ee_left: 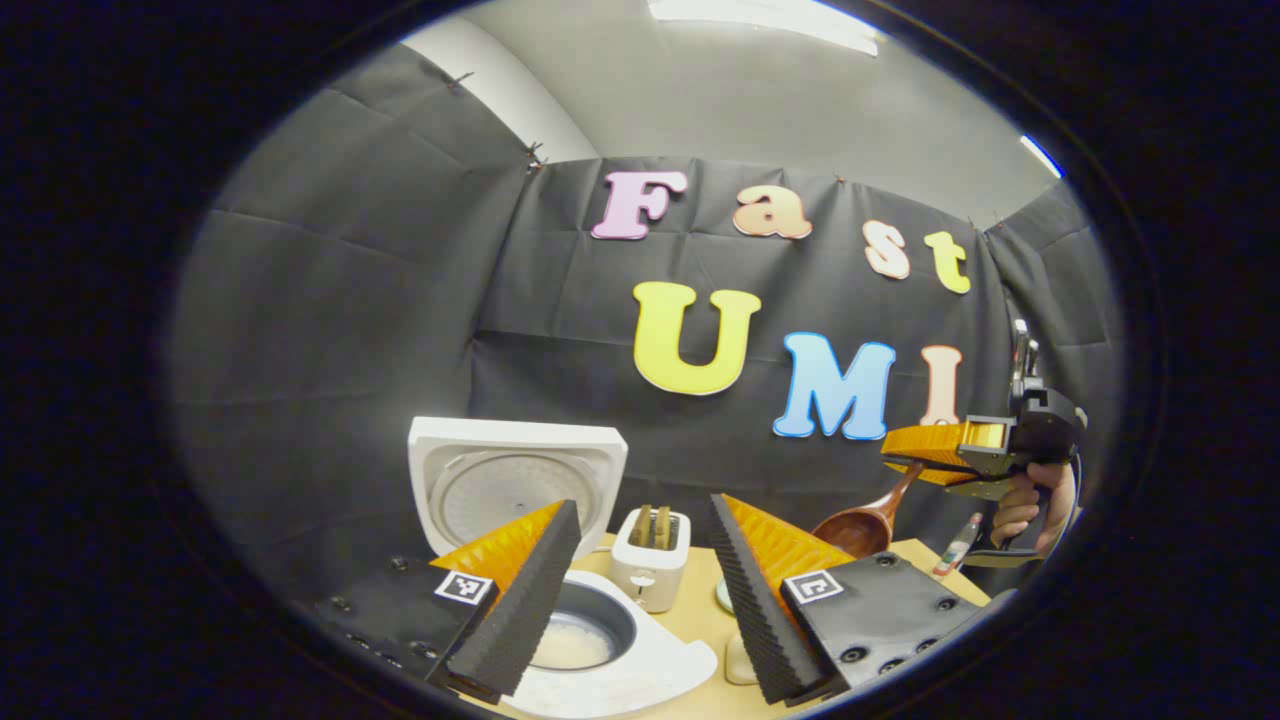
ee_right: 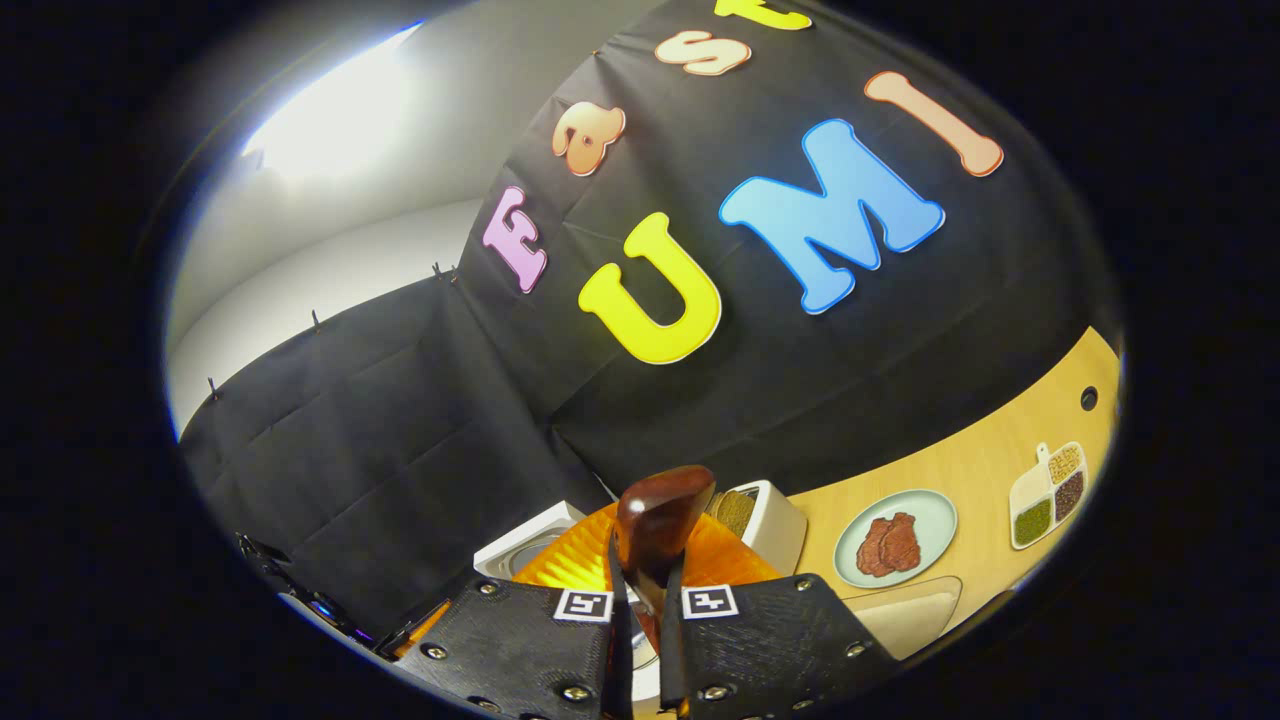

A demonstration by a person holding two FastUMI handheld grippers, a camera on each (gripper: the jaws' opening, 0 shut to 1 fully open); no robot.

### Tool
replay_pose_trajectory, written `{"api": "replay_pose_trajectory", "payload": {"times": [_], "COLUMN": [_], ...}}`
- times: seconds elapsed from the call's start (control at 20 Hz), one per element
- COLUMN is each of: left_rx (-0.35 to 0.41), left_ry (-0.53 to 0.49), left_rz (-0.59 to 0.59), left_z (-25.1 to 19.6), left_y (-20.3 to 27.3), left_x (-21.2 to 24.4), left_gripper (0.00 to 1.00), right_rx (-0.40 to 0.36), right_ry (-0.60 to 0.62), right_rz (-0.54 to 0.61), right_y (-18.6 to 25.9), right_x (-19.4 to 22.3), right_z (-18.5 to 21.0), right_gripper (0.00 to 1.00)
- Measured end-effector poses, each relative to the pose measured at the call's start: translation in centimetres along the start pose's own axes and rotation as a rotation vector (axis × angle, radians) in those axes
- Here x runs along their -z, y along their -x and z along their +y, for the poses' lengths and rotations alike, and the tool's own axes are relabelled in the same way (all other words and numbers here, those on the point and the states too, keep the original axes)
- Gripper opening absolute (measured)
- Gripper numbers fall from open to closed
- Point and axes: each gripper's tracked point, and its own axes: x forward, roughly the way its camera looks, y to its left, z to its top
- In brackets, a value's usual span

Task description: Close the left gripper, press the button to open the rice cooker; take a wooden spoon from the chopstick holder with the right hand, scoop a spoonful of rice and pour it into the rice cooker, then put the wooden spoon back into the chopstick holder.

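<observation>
I am holding the wooden spoon (ee_right: 655,530) clamped by its handle in my right gripper (ee_right: 640,640), raised beside the open rice cooker (ee_left: 520,480), my left gripper (ee_left: 640,590) gaping empty, and keeping the bowl level until it is over the pot seems wise.

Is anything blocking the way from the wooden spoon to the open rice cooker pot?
Nothing visible: the wooden spoon hangs in the right gripper above the table, the rice cooker lid is up, and the toaster sits behind the path.
</observation>
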Motion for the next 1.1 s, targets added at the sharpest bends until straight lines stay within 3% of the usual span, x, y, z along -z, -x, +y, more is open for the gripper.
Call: {"api": "replay_pose_trajectory", "payload": {"times": [0.6, 1.1], "left_rx": [0.154, 0.197], "left_ry": [-0.053, -0.075], "left_rz": [-0.004, 0.008], "left_z": [-8.7, -12.6], "left_y": [-2.9, -3.4], "left_x": [-1.1, -0.3], "left_gripper": [0.92, 0.91], "right_rx": [0.2, 0.401], "right_ry": [0.025, 0.047], "right_rz": [-0.138, -0.187], "right_y": [8.1, 13.9], "right_x": [-6.0, -8.5], "right_z": [-9.1, -18.0], "right_gripper": [0.11, 0.11]}}
